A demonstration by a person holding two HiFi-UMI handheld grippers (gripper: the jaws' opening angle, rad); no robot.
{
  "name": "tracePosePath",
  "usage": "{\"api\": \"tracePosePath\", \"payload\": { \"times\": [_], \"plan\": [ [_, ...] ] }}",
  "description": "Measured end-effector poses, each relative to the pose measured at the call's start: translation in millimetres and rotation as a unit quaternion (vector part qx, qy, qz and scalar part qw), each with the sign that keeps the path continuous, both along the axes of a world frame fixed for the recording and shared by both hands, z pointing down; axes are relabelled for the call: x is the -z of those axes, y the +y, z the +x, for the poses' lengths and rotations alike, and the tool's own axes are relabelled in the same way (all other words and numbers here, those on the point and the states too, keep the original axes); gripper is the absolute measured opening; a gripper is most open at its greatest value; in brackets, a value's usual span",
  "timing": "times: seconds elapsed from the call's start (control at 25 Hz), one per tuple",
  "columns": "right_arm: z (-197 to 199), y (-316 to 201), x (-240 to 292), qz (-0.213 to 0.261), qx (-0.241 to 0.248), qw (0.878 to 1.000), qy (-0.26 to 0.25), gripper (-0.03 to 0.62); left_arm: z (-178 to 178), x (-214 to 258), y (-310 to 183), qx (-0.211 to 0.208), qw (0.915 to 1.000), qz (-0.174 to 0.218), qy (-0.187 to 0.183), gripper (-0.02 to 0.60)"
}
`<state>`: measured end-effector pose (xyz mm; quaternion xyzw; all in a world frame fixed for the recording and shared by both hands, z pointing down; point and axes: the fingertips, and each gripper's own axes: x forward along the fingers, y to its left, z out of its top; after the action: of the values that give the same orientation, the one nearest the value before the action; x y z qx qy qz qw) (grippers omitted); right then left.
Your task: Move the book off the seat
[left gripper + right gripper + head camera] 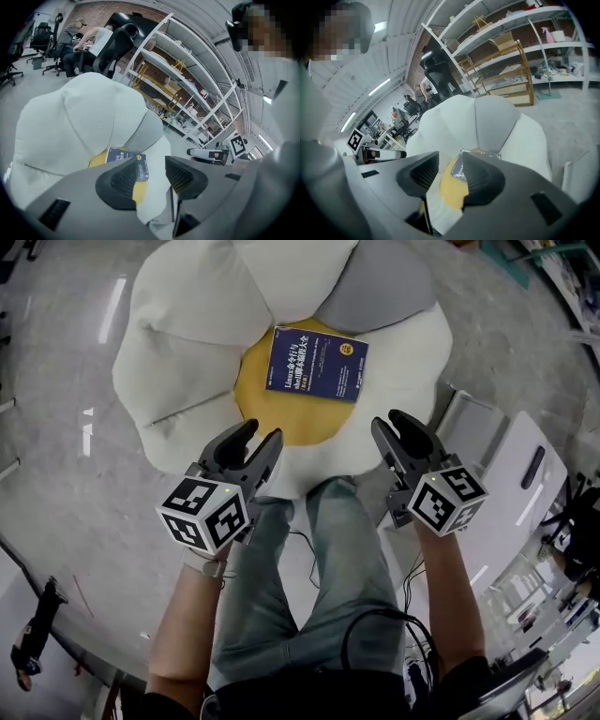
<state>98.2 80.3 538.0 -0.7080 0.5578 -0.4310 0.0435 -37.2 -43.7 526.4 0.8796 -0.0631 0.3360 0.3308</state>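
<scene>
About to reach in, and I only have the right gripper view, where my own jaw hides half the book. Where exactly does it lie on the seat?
Observer: The head view shows the blue book flat on the flower cushion, at the far right of its yellow centre.
Operator: Both grippers short of it?
Observer: Yes; left gripper and right gripper hang over the cushion's near edge, apart from the book.
Operator: Left jaws?
Observer: Apart, nothing between them.
</scene>
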Motion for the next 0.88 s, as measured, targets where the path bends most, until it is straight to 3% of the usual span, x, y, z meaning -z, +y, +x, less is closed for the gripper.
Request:
{"api": "tracePosePath", "payload": {
  "times": [0.64, 0.88],
  "plan": [
    [31, -15, -158, -0.058, 0.004, 0.997, -0.055, 0.310, 9, -132, -13, 0.021, 0.9993, 0.003, -0.030, 0.245],
    [52, -30, -200, -0.076, 0.000, 0.994, -0.074, 0.336, 22, -165, -24, 0.035, 0.9986, 0.004, -0.039, 0.267]
  ]
}}
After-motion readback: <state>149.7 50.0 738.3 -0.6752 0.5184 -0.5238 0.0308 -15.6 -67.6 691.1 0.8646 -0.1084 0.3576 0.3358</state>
